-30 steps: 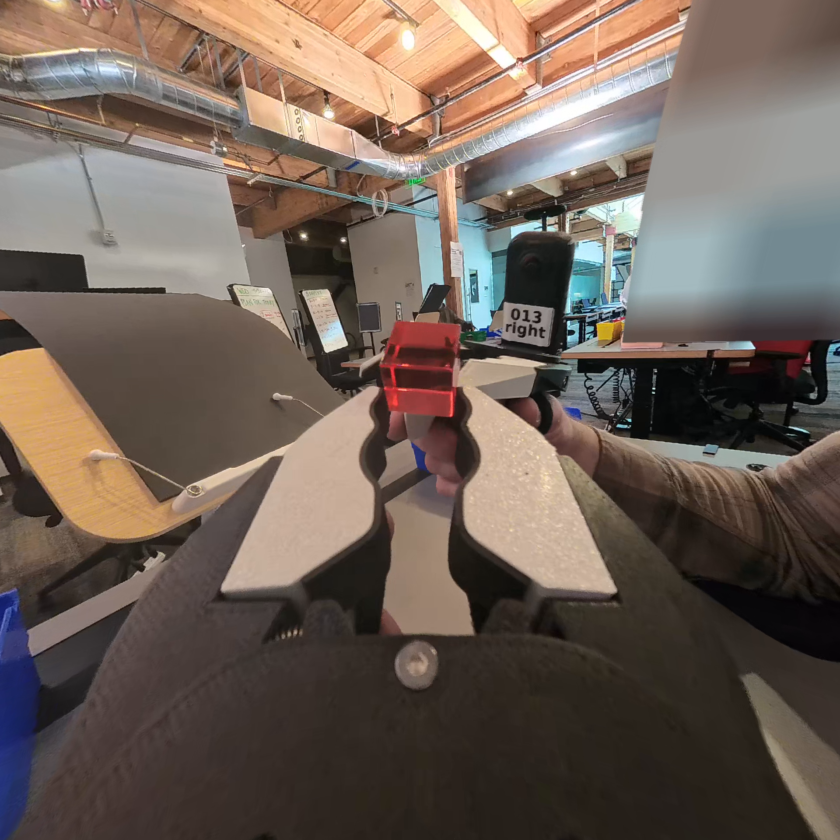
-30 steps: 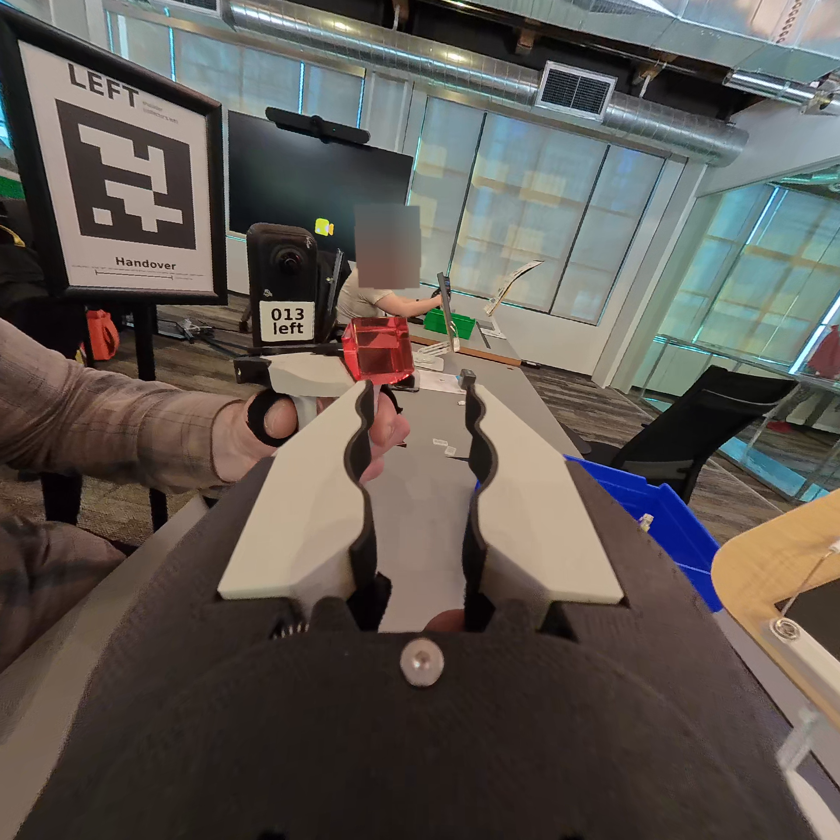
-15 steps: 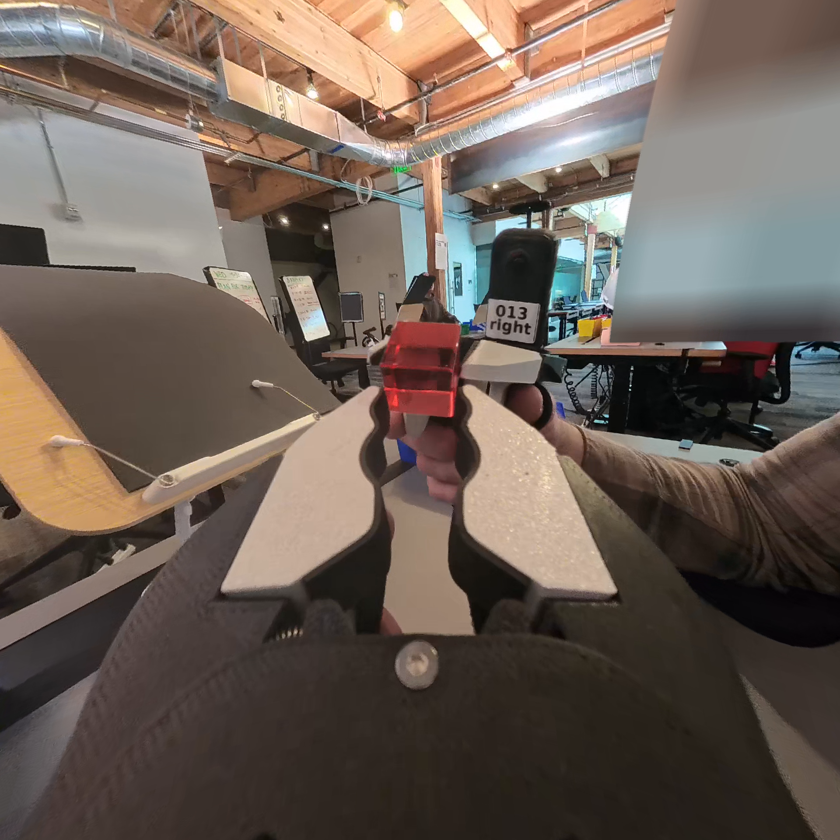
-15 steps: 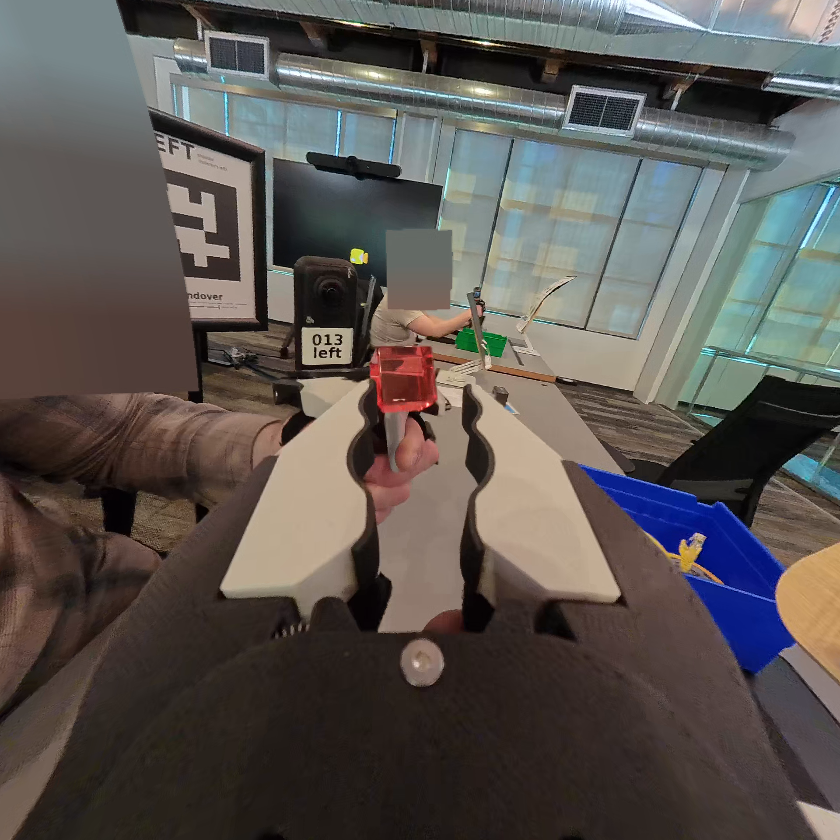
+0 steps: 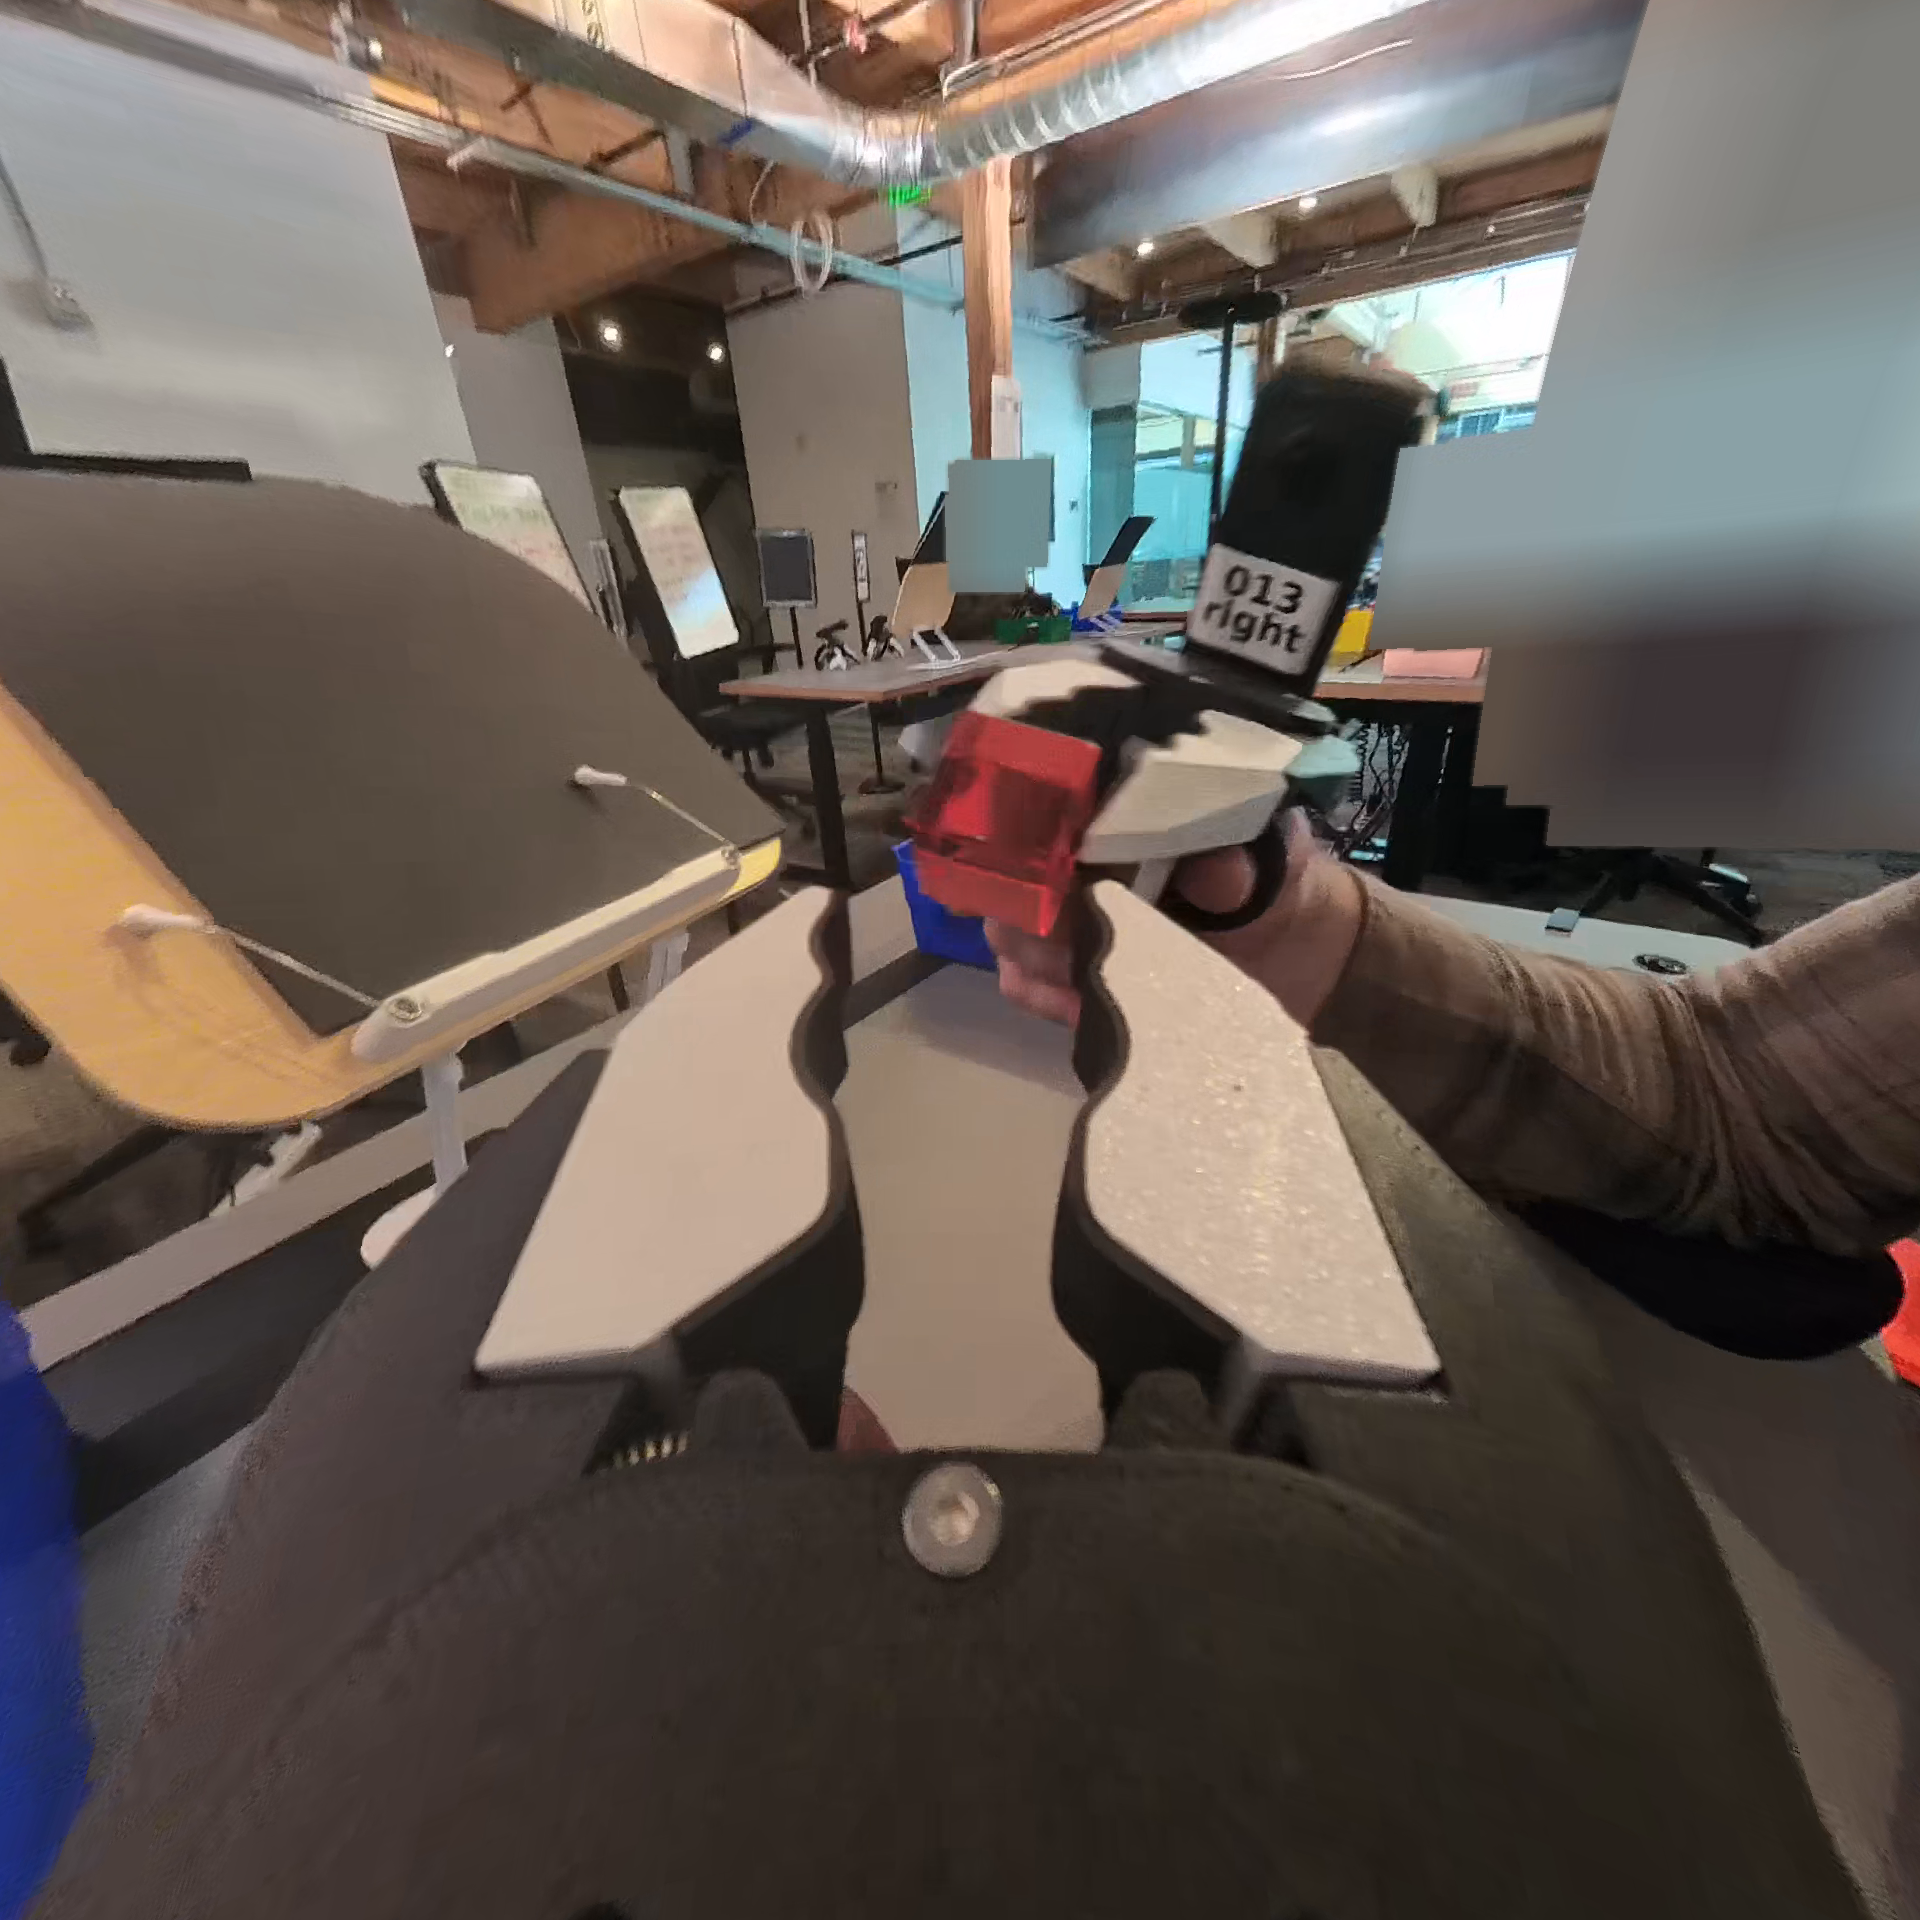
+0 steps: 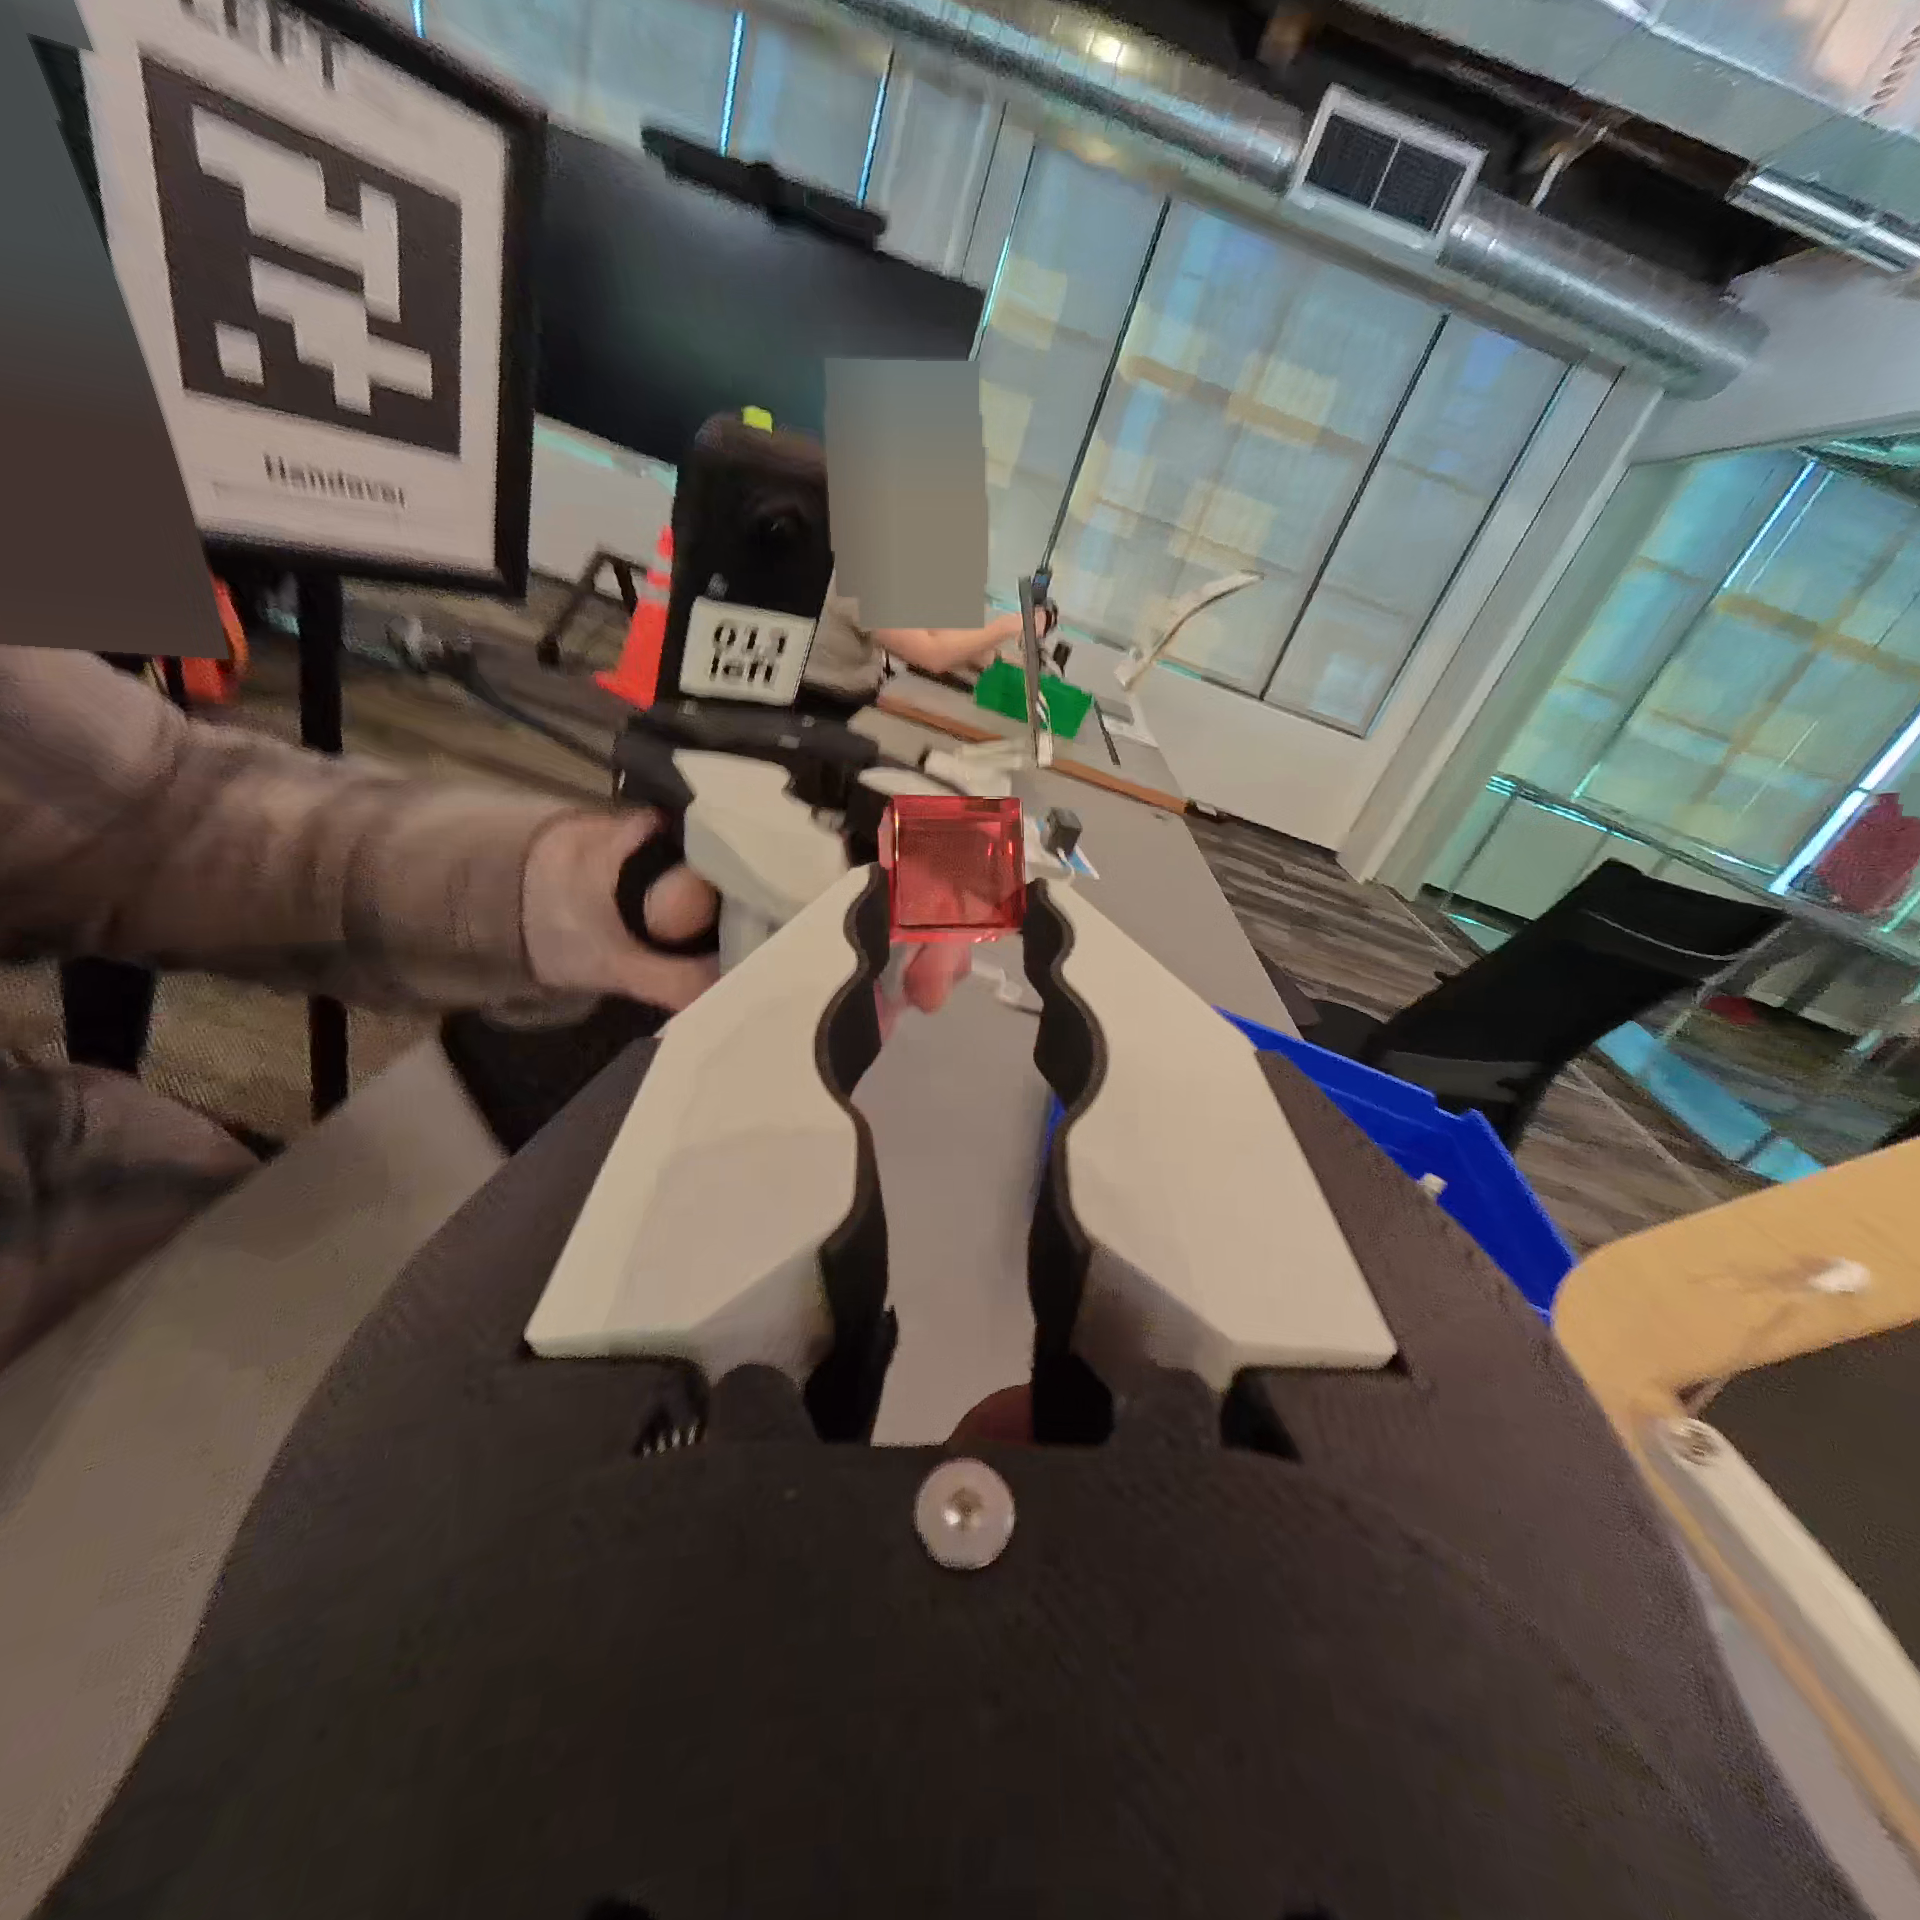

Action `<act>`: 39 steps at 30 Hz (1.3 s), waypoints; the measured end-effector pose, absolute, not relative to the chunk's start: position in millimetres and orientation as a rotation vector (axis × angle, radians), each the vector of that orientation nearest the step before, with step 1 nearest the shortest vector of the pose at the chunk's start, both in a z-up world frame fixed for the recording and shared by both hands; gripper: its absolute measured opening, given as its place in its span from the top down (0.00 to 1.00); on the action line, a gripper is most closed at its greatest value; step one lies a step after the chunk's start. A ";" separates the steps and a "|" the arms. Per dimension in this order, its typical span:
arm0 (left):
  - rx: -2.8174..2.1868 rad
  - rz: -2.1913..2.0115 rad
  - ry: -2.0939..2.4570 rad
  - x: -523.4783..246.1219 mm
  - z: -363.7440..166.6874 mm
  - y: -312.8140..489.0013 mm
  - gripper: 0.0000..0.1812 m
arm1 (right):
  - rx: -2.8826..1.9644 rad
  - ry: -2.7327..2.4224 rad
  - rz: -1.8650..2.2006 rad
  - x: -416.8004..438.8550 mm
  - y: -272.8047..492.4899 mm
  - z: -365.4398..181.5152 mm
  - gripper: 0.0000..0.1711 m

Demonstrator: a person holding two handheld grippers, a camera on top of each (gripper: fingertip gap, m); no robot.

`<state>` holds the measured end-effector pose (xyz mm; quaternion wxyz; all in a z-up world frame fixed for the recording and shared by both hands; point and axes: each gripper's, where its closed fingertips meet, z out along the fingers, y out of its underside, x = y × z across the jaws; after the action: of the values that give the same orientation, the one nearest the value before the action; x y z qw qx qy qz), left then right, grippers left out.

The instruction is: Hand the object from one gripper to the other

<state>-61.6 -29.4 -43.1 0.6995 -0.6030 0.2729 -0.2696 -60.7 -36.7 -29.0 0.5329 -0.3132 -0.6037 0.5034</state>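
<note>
A clear red cube [image 6: 954, 871] sits between the fingertips of my right gripper [image 6: 954, 896], which is shut on it in mid-air. In the left wrist view the red cube [image 5: 995, 831] shows in the far-off right gripper [image 5: 1049, 769], held by a hand with a plaid sleeve. My left gripper [image 5: 961, 902] is open, its white fingers spread wider than the cube, with the tips just below and in front of it. In the right wrist view the left gripper [image 6: 831, 810] is close behind the cube.
A grey table [image 6: 1127, 894] runs ahead below the grippers. A blue bin [image 6: 1392, 1143] stands at its right side. A wood-edged dark board [image 5: 312, 831] is to the left. A framed marker sign [image 6: 312, 281] stands on a post. A black chair [image 6: 1610, 966] is beyond. The grippers are tip to tip, or close to it.
The cube was held in my left gripper's tips. Now my right gripper has closed on it and my left gripper has opened and drawn slightly off it.
</note>
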 end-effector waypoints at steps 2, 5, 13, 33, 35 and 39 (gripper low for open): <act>-1.373 -0.613 0.578 -71.1 -38.3 -30.2 0.74 | -0.761 -1.496 1.106 -57.4 -32.3 -33.5 0.87; -1.379 -0.418 0.700 -73.3 -37.7 -38.0 0.72 | -0.818 -1.656 1.184 -45.1 -36.8 -50.1 0.86; -1.231 0.347 1.400 -13.6 -99.5 -56.5 0.64 | -0.939 -1.874 1.542 -28.5 -44.8 -94.0 0.86; -1.161 0.509 1.523 -2.0 -126.8 -48.1 0.84 | -0.926 -2.060 1.642 -16.1 -58.8 -128.2 0.86; -1.156 0.549 1.451 -7.4 -117.8 -41.9 0.84 | -0.939 -1.964 1.624 -23.9 -50.5 -118.1 0.79; -1.099 0.765 1.169 -32.7 -79.3 -20.9 0.84 | -0.994 -1.682 1.636 -41.5 -24.2 -84.0 0.69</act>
<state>-32.7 -20.9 -79.3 0.6305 -0.4800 0.5104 0.3340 -41.5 -24.2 -84.0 0.2923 -0.3730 -0.6313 0.6139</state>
